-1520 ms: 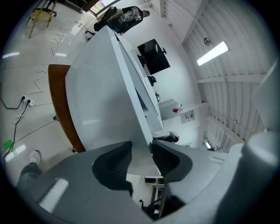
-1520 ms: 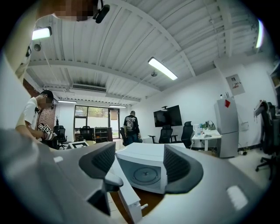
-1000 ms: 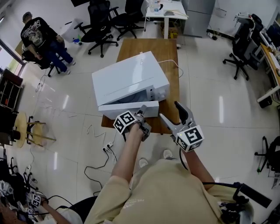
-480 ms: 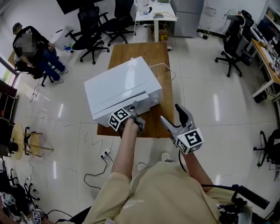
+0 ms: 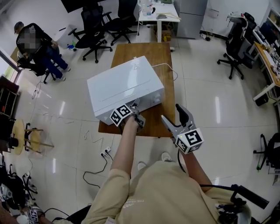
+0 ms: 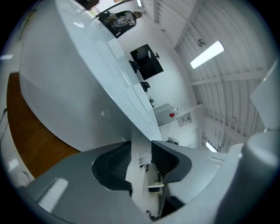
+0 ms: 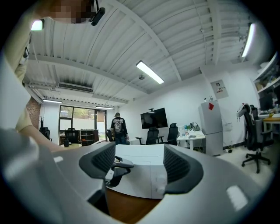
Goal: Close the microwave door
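Observation:
The white microwave (image 5: 124, 89) sits on a wooden table (image 5: 157, 52) with its door flush against the front. My left gripper (image 5: 134, 107) rests with its tips against that front face, left of the control panel (image 5: 155, 99). Its jaws are nearly together and I see nothing held in them. In the left gripper view the microwave (image 6: 65, 87) fills the frame just past the left gripper (image 6: 141, 146). My right gripper (image 5: 169, 111) hovers off the table's near right corner, jaws apart and empty. In the right gripper view the microwave (image 7: 135, 183) lies beyond the right gripper (image 7: 139, 162).
A white cable (image 5: 168, 68) runs from the microwave across the table. Office chairs (image 5: 94, 33) and a white desk (image 5: 159, 11) stand behind it. A person (image 5: 37, 43) stands far left. Cables and a power strip (image 5: 105, 153) lie on the floor by the table's near edge.
The microwave door stood swung out a second ago and is now flush with the front. My left gripper moved forward with it. The right gripper stayed put.

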